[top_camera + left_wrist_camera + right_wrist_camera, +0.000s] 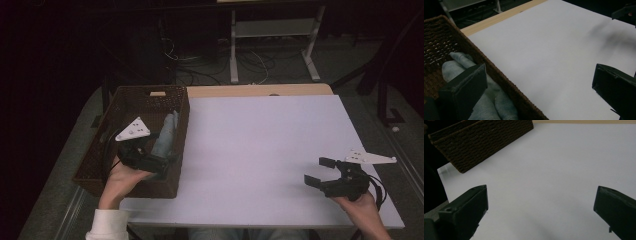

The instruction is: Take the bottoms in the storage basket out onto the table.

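Left gripper (159, 162) hangs over the near right corner of a brown woven basket (125, 102), its jaws spread wide apart and gripping nothing. Seen from the left gripper view, one jaw is over the inside of the basket and the other is out over the white table (554, 50), with the basket's rim passing between them. Just under that gripper, inside the basket, lies a pale blue-grey cloth (167, 134), rumpled and resting along the basket's right wall. The basket stands at the table's left edge. Well apart, near the table's front right corner, the right gripper (320, 171) is held over bare white surface, its jaws also wide apart and holding nothing, pointing left toward the basket.
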`<state>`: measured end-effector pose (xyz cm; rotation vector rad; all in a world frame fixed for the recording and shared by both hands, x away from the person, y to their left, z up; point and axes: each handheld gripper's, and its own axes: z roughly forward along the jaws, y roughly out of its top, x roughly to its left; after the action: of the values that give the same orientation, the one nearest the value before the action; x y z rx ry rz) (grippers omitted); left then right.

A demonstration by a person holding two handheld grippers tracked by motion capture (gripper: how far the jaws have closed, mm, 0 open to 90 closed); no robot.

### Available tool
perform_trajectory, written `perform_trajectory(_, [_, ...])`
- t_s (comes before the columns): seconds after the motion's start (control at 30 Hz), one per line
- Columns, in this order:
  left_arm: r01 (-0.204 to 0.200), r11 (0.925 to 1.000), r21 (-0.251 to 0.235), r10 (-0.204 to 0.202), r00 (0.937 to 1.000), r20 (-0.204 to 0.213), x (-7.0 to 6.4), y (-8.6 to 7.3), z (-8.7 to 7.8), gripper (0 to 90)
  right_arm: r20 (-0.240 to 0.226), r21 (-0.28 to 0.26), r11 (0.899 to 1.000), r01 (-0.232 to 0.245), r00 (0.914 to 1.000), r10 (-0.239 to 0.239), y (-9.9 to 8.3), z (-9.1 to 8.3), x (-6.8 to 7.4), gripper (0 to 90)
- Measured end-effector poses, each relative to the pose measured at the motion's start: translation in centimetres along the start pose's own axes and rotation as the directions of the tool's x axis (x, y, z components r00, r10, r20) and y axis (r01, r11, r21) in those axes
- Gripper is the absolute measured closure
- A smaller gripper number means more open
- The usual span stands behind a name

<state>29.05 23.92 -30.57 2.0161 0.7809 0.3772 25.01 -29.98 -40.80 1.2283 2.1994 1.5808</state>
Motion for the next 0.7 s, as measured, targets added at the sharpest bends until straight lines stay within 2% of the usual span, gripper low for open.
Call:
perform_trajectory(0.2, [0.002, 1.0000, 0.009, -0.002, 0.9999, -0.015, 0.6, 0.3, -0.5, 0.0, 0.001, -0.001, 1.000, 0.001, 1.0000, -0.001, 0.0, 0.0, 0.0, 0.0])
perform_trajectory(0.3, [0.007, 0.9999, 0.011, -0.007, 0.9999, -0.009, 0.8, 0.6, -0.7, 0.0, 0.002, -0.004, 1.000, 0.001, 1.0000, -0.001, 0.0, -0.1, 0.0, 0.0])
perform_trajectory(0.7, [-0.032, 0.9982, 0.051, 0.033, 0.9993, -0.019, 1.0, 2.1, -1.2, 0.0, -0.002, -0.002, 1.000, 0.000, 1.0000, 0.000, 0.0, 0.0, 0.0, 0.0])
